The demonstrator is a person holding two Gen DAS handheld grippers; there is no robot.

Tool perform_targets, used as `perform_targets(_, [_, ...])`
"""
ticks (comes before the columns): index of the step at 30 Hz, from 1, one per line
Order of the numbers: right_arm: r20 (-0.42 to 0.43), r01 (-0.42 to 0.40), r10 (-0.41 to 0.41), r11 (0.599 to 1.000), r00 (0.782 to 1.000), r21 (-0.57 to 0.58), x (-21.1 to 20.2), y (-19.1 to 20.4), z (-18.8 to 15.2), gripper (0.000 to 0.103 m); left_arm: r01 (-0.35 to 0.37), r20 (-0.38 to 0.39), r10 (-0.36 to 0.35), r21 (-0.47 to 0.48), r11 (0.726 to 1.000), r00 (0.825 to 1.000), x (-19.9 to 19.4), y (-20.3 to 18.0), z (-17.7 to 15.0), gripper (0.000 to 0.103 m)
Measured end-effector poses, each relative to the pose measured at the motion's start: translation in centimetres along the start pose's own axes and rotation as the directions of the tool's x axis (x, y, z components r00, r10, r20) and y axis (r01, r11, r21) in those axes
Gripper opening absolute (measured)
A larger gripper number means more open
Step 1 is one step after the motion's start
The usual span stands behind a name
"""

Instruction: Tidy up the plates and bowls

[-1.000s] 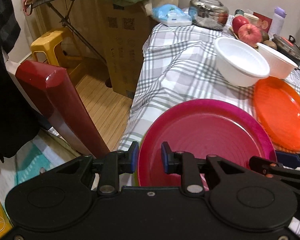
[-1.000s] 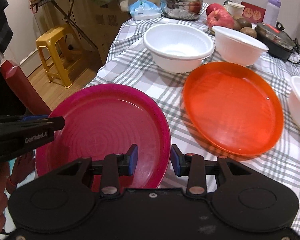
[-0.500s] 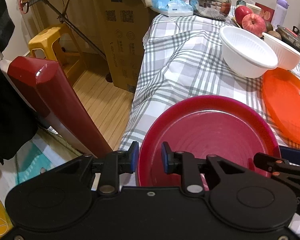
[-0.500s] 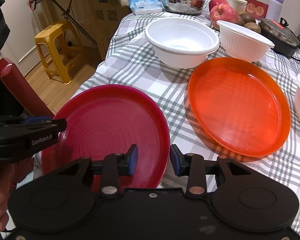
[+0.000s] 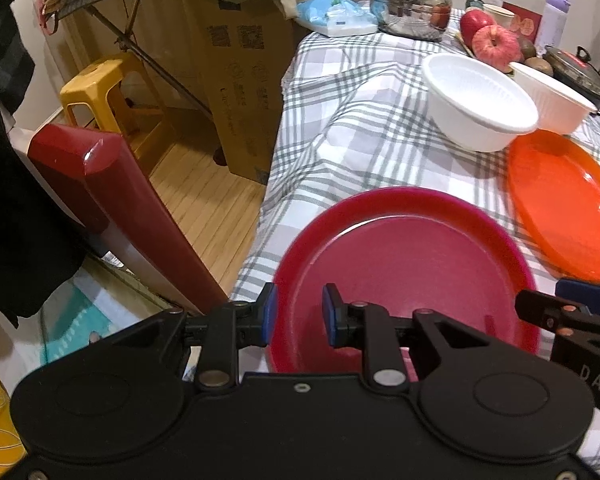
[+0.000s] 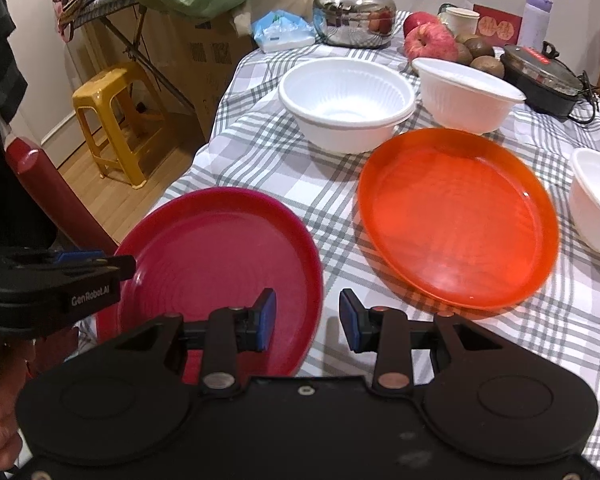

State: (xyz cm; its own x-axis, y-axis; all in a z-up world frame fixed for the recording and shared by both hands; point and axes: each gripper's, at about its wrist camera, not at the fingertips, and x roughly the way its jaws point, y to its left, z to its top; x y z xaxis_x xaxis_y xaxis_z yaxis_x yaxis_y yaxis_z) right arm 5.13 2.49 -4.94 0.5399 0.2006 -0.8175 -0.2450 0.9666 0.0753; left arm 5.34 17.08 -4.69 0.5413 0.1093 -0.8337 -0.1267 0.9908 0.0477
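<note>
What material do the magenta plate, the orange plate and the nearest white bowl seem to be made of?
Magenta plate: probably opaque plastic with a glossy finish; soft highlights and moulded concentric rings show.
Orange plate: likely translucent plastic, glossy; it glows and reflects light.
White bowl: looks like matte disposable foam or thin plastic, with fine ribbed walls; which one is unclear.

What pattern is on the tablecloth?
Grey and white plaid on the tablecloth, clearest in the right wrist view.

free: checked cloth (image 6: 284, 176) between magenta plate (image 6: 220, 256) and orange plate (image 6: 456, 216) | blocked: 2 white bowls (image 6: 346, 106) behind
</note>
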Motion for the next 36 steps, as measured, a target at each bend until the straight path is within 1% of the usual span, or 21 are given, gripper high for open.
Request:
perform_targets(8, [0.035,0.009,-0.01,0.999,0.999,0.044,-2.8,-2.6,-1.2,0.038,0.042,0.001,-0.043,0.072,0.997,0.999,-1.9,-3.4,0.1,0.031])
perform_targets(14, [0.053,0.038,-0.045,0.992,0.998,0.121,-4.9,-6.0,-3.0,0.038,0.085,-0.007,-0.085,0.139,0.987,0.996,-3.0,-6.7,-0.1,0.032])
perform_targets(20, [0.062,0.068,-0.084,0.972,0.995,0.223,-6.7,-10.0,-5.2,0.038,0.129,-0.018,-0.127,0.2,0.971,0.992,-4.0,-10.0,-0.3,0.032])
perform_targets(25, [0.067,0.093,-0.118,0.953,0.991,0.289,-8.0,-12.9,-7.0,0.038,0.145,-0.018,-0.144,0.229,0.963,0.989,-4.8,-12.4,-0.5,0.032])
perform_targets(32, [0.075,0.114,-0.149,0.931,0.986,0.346,-8.8,-15.3,-8.4,0.038,0.154,-0.011,-0.157,0.259,0.954,0.988,-5.3,-14.8,-0.8,0.032])
perform_targets(36, [0.093,0.116,-0.161,0.922,0.983,0.37,-9.2,-16.3,-9.0,0.038,0.165,-0.014,-0.167,0.268,0.949,0.986,-5.3,-15.7,-0.9,0.032])
